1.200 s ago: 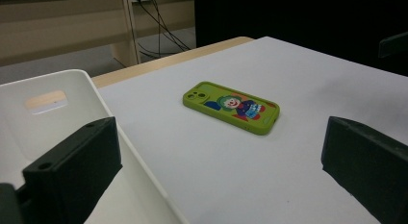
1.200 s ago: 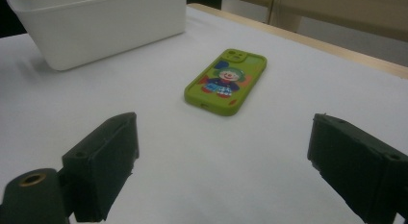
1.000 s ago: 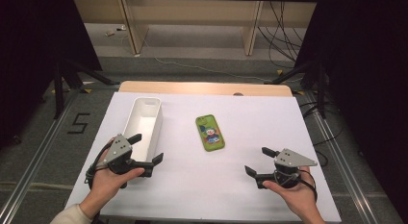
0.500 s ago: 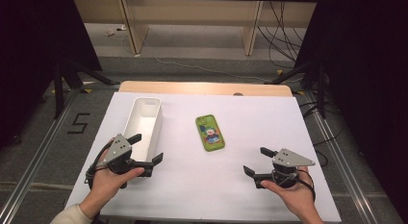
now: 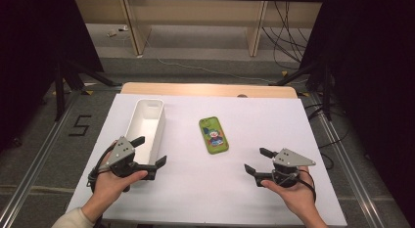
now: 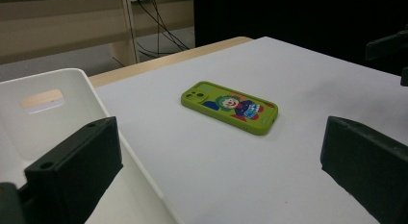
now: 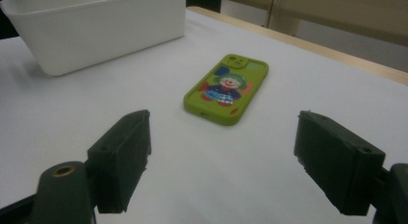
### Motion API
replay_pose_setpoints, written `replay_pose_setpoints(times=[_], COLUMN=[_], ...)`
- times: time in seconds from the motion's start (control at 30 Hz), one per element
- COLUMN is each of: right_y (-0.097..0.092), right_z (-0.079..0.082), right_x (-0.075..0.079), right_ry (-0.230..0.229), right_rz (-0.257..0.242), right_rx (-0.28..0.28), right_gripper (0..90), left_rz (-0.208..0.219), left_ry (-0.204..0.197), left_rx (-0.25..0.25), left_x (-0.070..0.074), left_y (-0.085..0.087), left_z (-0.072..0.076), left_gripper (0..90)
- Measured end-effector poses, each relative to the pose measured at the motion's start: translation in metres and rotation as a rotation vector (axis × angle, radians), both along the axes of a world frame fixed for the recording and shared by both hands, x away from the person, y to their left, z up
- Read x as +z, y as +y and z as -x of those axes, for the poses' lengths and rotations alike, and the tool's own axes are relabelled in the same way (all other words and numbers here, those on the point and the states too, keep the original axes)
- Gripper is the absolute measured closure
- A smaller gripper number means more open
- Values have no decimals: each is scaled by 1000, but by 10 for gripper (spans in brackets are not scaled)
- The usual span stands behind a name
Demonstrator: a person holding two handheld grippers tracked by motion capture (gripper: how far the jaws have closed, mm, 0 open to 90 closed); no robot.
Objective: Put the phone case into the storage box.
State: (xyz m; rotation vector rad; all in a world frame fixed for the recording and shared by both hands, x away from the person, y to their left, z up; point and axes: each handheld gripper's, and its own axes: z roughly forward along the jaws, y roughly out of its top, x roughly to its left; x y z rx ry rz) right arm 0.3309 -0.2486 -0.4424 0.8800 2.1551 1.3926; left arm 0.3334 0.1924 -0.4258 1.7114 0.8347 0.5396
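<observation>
The right tool [image 5: 256,161] sits at the lower right of the high view, held low over the white surface [image 5: 293,120], its jaws spread with nothing between them, though they have just been closing a little. The left tool [image 5: 149,150] is at the lower left, jaws spread and empty, one jaw over the near end of the white bin [image 5: 147,123]. The green phone case [image 5: 213,134] lies flat on the surface near the frame's centre, between bin and right tool, apart from both.

Green clown-print phone case [image 5: 214,135], flat on table, beside white bin [image 5: 147,124]
</observation>
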Motion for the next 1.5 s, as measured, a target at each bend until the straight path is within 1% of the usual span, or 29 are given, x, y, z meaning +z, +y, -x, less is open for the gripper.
replay_pose_setpoints(times=[0.13,0.2,0.27,0.3,0.5,0.67,0.7,0.73,0.77,0.83,0.87,0.9,0.93,0.97,1.0,1.07,1.1,1.17,1.23,1.27,1.33,1.43,1.5], right_y=[4,6,7,7,18,26,26,29,30,33,33,35,35,37,38,40,40,43,43,45,46,49,52], right_z=[-6,-10,-15,-15,-33,-45,-45,-50,-52,-58,-58,-63,-63,-69,-72,-77,-77,-85,-86,-89,-90,-95,-100], right_x=[-1,-1,0,0,-1,-4,-4,-4,-5,-6,-6,-6,-6,-8,-8,-10,-10,-14,-15,-16,-17,-18,-19], right_ry=[3,4,13,13,32,68,68,79,83,95,95,110,110,127,133,148,148,168,171,180,177,187,191], right_rz=[3,10,6,6,12,28,28,39,41,67,67,89,89,106,113,119,119,128,129,135,138,143,148], right_rx=[-8,-19,-18,-18,-5,16,16,14,15,11,11,10,10,2,1,-5,-5,-9,-11,-12,-11,-18,-22], right_gripper=[255,295,363,363,484,671,671,735,766,834,834,887,887,900,900,900,900,900,900,900,900,900,900], left_rz=[2,2,2,2,4,3,3,2,2,3,3,4,4,5,5,5,5,6,7,7,4,3,4], left_ry=[1,2,1,1,2,3,3,2,3,4,4,5,5,6,7,6,7,6,8,9,9,9,9], left_rx=[-2,-2,-3,-4,-7,-12,-12,-13,-13,-13,-13,-13,-13,-13,-13,-14,-14,-14,-12,-14,-16,-19,-19], left_x=[0,0,0,0,0,-1,-1,-1,-1,-1,-1,-1,-1,-1,-1,-1,-1,-1,-1,-1,-1,-2,-2], left_y=[-1,-1,-1,-1,-1,-2,-2,-2,-2,-2,-2,-2,-2,-2,-3,-3,-3,-2,-2,-2,-3,-3,-3], left_z=[0,0,0,0,0,0,0,0,0,0,0,0,0,0,0,0,0,0,0,0,0,0,0], left_gripper=[5,6,7,7,10,13,14,14,15,16,16,17,18,18,19,20,20,21,21,22,22,23,24])
